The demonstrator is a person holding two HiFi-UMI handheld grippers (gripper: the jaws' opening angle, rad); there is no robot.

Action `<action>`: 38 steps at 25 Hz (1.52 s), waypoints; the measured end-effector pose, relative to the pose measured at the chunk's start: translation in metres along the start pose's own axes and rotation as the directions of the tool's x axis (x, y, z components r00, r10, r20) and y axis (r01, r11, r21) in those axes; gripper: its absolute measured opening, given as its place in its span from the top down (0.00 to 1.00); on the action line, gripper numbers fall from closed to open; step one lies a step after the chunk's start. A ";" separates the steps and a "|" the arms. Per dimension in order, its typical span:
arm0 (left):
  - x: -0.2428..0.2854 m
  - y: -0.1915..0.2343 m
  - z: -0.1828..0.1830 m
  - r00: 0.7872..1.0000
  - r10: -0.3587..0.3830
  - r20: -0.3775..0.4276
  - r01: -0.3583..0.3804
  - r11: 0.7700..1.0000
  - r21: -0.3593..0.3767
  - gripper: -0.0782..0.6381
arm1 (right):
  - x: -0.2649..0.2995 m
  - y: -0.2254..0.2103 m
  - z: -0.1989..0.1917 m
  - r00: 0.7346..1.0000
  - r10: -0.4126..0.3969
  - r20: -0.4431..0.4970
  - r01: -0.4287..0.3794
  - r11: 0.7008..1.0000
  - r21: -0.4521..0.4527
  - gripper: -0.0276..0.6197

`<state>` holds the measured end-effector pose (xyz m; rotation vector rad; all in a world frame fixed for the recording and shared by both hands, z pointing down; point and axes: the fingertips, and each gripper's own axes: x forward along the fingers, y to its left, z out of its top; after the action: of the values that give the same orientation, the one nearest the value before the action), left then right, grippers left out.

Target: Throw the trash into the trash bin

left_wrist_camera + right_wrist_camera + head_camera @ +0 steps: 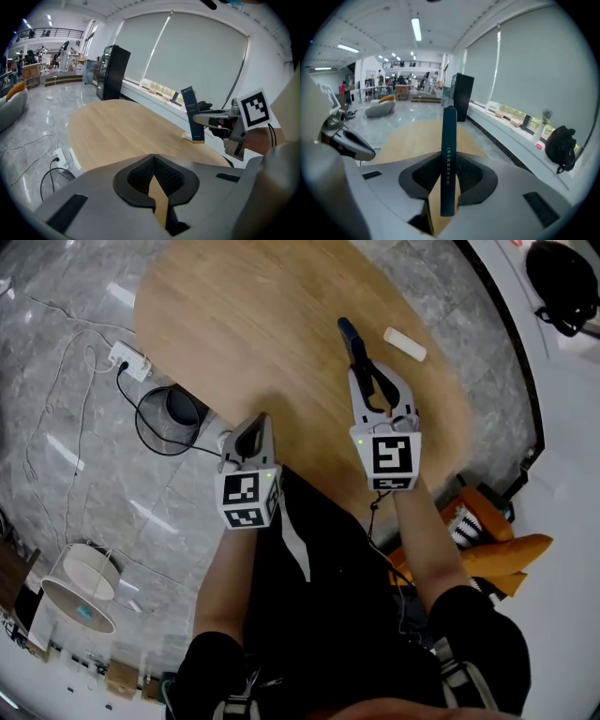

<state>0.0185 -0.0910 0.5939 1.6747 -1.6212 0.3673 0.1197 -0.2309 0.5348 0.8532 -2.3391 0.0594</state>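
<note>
Dark blue, a slim packet point(449, 154) stands upright, pinched in the right tool point(364, 364) above the wooden desk point(253, 324). Its printed spine shows only in the right gripper view. The left tool point(255, 423) is closed on nothing. The head view plainly shows the wire trash bin point(141, 423) (on the floor) at nine o'clock of the left tool.

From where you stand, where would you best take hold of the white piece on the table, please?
Take the white piece at its middle, from above, tongs closing across its narrow width. It lies flat and long on the table with bare wood all round, so its long sides are free.
</note>
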 end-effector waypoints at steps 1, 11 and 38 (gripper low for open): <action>0.000 -0.001 0.002 1.000 0.003 0.004 -0.003 1.000 0.001 0.87 | -0.007 0.003 0.002 0.999 -0.020 0.039 0.019 0.999 0.029 0.82; -0.009 0.003 0.018 0.998 0.039 0.053 -0.037 0.999 -0.038 0.87 | -0.029 0.037 -0.012 0.999 -0.025 0.025 0.021 0.986 0.163 0.82; -0.164 0.293 -0.098 0.932 0.354 0.073 -0.288 0.850 -0.442 0.87 | 0.091 0.416 0.052 0.895 0.442 -0.060 -0.442 0.897 0.020 0.82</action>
<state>-0.2537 0.1236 0.6419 1.1226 -1.9389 0.0347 -0.2086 0.0329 0.6166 0.2983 -2.4281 0.2810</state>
